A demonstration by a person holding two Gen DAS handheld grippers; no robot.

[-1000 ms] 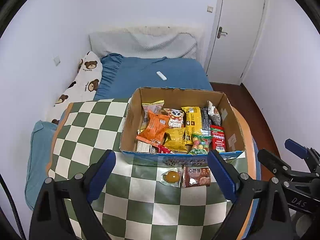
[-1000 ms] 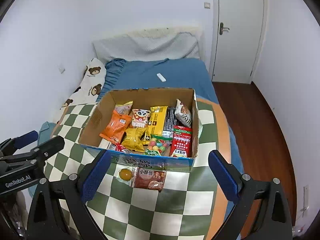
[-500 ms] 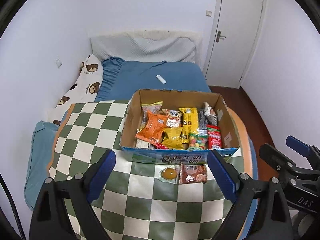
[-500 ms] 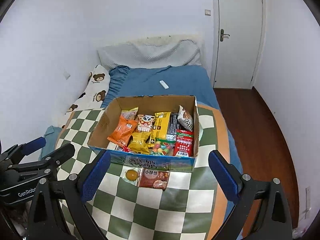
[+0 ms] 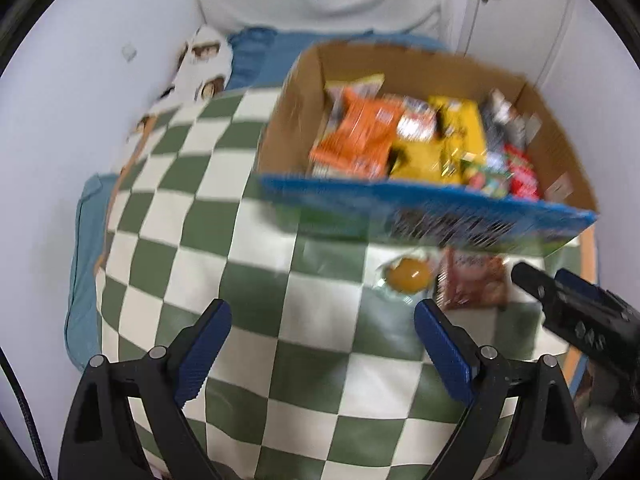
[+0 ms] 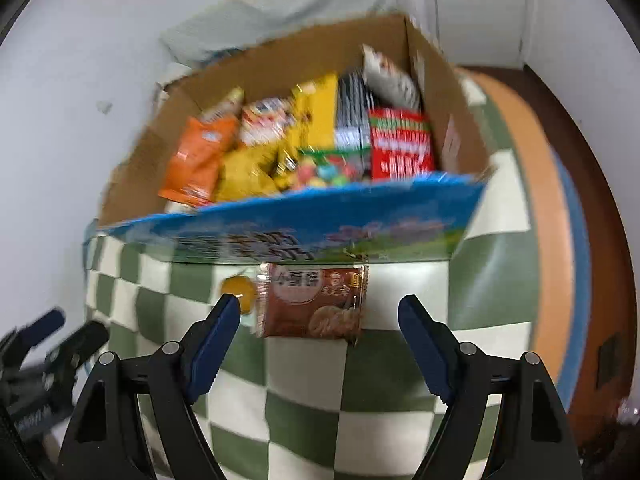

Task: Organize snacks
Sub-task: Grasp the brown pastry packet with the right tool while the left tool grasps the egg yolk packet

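Cardboard box, glossy brown rectangular packet, checkered cloth

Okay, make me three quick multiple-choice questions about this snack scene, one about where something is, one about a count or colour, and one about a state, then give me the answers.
1. Where is the brown packet?
A. inside the box
B. on the checked cloth in front of the box
C. on the floor

2. How many snacks lie outside the box?
A. two
B. four
C. none

3. What is the right gripper doing?
A. shut on the brown packet
B. open, holding nothing
C. shut on the box wall

Answers:
1 B: the packet lies flat on the cloth, just before the box's blue front.
2 A: only the brown packet and the yellow snack beside it are out.
3 B: its jaws have just been closing, but stand apart short of the packet, with nothing between them.
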